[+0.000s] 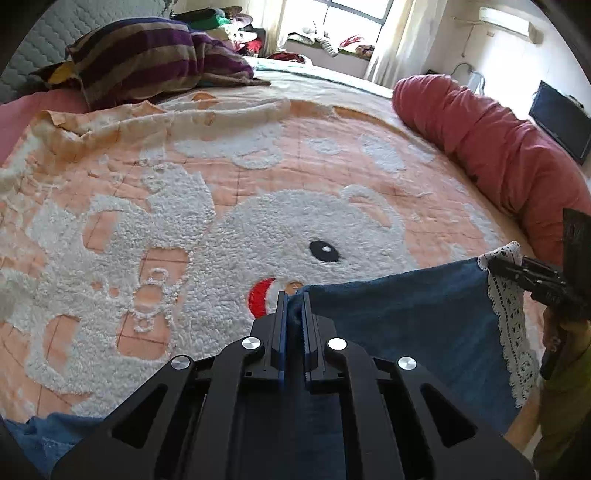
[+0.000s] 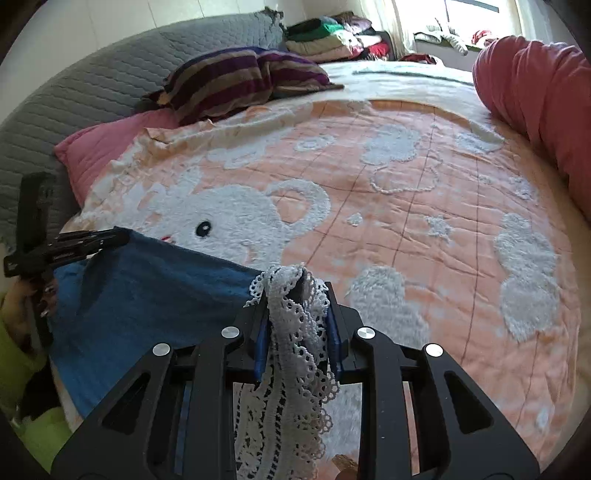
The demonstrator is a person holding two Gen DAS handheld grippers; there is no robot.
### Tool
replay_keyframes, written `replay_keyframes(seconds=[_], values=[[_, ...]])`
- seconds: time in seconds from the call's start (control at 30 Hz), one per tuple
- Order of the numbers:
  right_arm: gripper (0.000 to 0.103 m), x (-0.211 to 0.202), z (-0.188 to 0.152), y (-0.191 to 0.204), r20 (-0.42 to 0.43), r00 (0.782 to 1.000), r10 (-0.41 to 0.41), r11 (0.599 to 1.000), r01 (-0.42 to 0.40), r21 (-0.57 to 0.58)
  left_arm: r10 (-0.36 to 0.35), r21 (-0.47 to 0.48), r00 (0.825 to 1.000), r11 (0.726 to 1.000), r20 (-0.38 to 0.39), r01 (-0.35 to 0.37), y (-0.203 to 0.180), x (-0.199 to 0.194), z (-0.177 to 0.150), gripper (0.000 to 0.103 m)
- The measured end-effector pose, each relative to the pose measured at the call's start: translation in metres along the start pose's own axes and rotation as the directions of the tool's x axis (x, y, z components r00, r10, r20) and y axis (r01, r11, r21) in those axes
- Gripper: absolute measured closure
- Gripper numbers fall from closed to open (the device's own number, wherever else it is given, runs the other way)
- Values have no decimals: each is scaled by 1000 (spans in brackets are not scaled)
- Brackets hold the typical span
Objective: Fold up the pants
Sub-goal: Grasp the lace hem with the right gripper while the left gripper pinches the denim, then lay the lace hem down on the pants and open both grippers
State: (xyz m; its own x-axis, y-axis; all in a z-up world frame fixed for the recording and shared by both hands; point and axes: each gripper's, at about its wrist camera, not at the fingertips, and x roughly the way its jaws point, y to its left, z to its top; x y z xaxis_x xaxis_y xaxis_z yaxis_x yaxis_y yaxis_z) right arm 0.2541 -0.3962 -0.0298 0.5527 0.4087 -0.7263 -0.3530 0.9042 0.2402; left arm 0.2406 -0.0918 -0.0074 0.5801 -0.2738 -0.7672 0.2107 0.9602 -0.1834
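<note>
The blue pants [image 1: 399, 317] with a white lace hem [image 1: 511, 332] hang stretched between my two grippers above the near edge of the bed. My left gripper [image 1: 294, 299] is shut on one blue corner of the pants. My right gripper [image 2: 297, 291] is shut on the other corner, with the lace hem [image 2: 295, 350] bunched between its fingers. In the left wrist view the right gripper [image 1: 495, 264] shows at the right edge; in the right wrist view the left gripper [image 2: 118, 234] shows at the left, with the pants [image 2: 147, 288] spanning between.
The bed carries a peach blanket with a white fluffy bear [image 1: 295, 229]. A striped purple pillow [image 1: 147, 55] and a pink pillow [image 2: 110, 140] lie at the head. A red rolled duvet [image 1: 498, 147] lies along the right side. Folded clothes [image 2: 332, 33] are stacked at the back.
</note>
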Motion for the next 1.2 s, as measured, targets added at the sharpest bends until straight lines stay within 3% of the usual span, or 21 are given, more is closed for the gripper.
replay_keyframes(seconds=[0.17, 0.23, 0.37, 0.43, 0.47, 0.67, 0.7, 0.73, 0.97, 1.2], values=[[83, 32, -14, -11, -92, 995, -33, 999, 36, 23, 28, 3, 999, 1000, -41, -28, 7, 28, -10, 95], [80, 37, -17, -14, -98, 995, -33, 998, 37, 43, 43, -5, 998, 999, -54, -43, 13, 36, -15, 85], [72, 34, -17, -15, -96, 994, -54, 997, 59, 54, -19, -84, 999, 996, -46, 15, 31, 37, -19, 73], [65, 24, -16, -17, -82, 994, -72, 994, 79, 81, 7, -87, 1000, 996, -29, -9, 35, 26, -20, 55], [64, 15, -16, -18, -67, 995, -76, 992, 83, 94, 25, -85, 1000, 996, -16, -26, 36, 19, -21, 52], [52, -39, -33, -14, 16, 997, -72, 989, 69, 132, 17, -114, 997, 993, 72, -9, 45, -34, -34, 49], [52, -48, -39, -13, 19, 998, -66, 989, 63, 137, 20, -116, 997, 993, 80, -10, 44, -42, -38, 32], [51, -53, -44, -11, 22, 998, -61, 988, 57, 141, 18, -119, 996, 993, 88, -8, 43, -51, -44, 25], [47, -89, -84, 7, 9, 1000, -12, 990, 11, 141, 8, -90, 994, 996, 106, 2, 29, -94, -89, 25], [47, -91, -114, 21, -38, 999, 1, 985, 5, 170, 110, -18, 990, 994, 92, -108, 24, -116, -128, 25]])
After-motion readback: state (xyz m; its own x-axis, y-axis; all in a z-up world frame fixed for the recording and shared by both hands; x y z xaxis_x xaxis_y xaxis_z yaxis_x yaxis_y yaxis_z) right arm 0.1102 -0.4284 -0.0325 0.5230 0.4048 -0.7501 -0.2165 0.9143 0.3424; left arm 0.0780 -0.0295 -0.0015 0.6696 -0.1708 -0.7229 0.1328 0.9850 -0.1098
